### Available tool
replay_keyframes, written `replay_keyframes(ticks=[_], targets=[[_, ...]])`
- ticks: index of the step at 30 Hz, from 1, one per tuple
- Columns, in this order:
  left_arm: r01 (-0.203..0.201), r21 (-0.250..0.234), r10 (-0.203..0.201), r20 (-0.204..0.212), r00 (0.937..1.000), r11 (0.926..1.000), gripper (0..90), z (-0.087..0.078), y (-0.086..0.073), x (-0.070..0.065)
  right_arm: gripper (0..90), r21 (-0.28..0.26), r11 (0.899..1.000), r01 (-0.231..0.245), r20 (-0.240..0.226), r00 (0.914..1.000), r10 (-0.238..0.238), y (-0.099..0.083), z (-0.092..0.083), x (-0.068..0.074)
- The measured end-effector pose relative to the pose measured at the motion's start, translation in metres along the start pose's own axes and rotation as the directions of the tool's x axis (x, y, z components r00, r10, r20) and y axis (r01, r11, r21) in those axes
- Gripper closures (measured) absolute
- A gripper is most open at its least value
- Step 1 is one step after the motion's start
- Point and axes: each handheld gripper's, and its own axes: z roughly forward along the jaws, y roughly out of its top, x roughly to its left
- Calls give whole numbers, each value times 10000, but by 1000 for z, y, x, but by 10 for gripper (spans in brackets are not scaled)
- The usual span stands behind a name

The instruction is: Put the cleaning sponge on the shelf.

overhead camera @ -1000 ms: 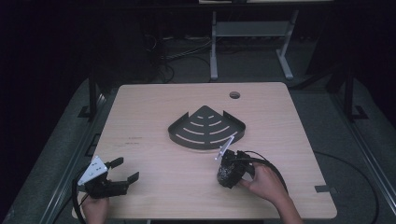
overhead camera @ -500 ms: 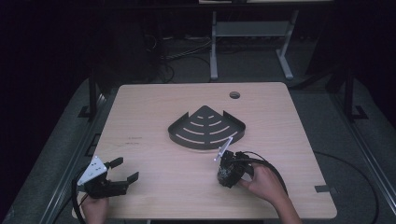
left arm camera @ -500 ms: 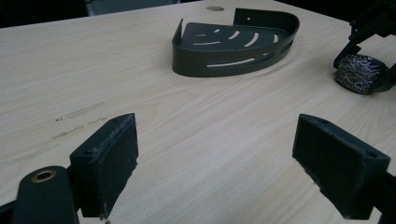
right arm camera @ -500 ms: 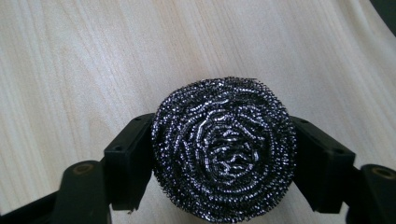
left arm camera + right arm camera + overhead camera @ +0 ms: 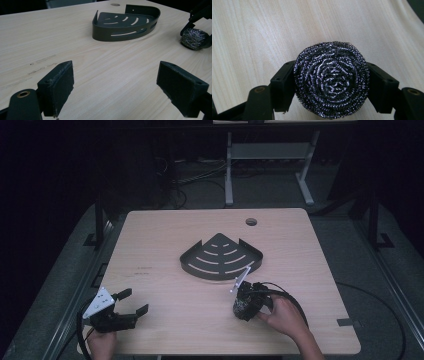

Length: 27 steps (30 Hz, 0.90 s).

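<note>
- Currently, the grasp step is in hand: the right gripper (image 5: 245,306), lower right of centre in the high view, has just been closing its jaws and now pinches the steel wool scourer (image 5: 332,79) on both sides.
- Scourer location: on the wooden table (image 5: 165,227), just below the black slotted corner caddy (image 5: 221,256), apart from it.
- Left gripper (image 5: 131,303): jaws spread, nothing between them, at lower left.
- Next move, as judged: lift clear and carry up-frame over the caddy rim.

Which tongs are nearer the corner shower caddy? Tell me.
Right. The right tongs, shut on a steel wool scourer, sit just beside the corner shower caddy; the left tongs lie open farther away.
</note>
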Motion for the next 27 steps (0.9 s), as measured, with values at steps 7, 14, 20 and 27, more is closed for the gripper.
replay_keyframes(ticks=[7,14,20,27], targets=[[21,-22,-21,13,10000,10000,137,0,0,-1,308,-150,9999,-79,10,10000,79,-2,-7,-2],[4,-16,-4,8,10000,10000,137,0,0,0,307,-228,9997,-27,58,10000,28,2,-19,-5],[7,-28,-7,25,10000,10000,137,0,0,0,307,-250,9997,-41,149,9999,45,5,-27,-9],[32,-20,-32,28,10000,10000,137,0,0,0,307,-240,9997,-106,126,9999,109,9,-32,-14]])
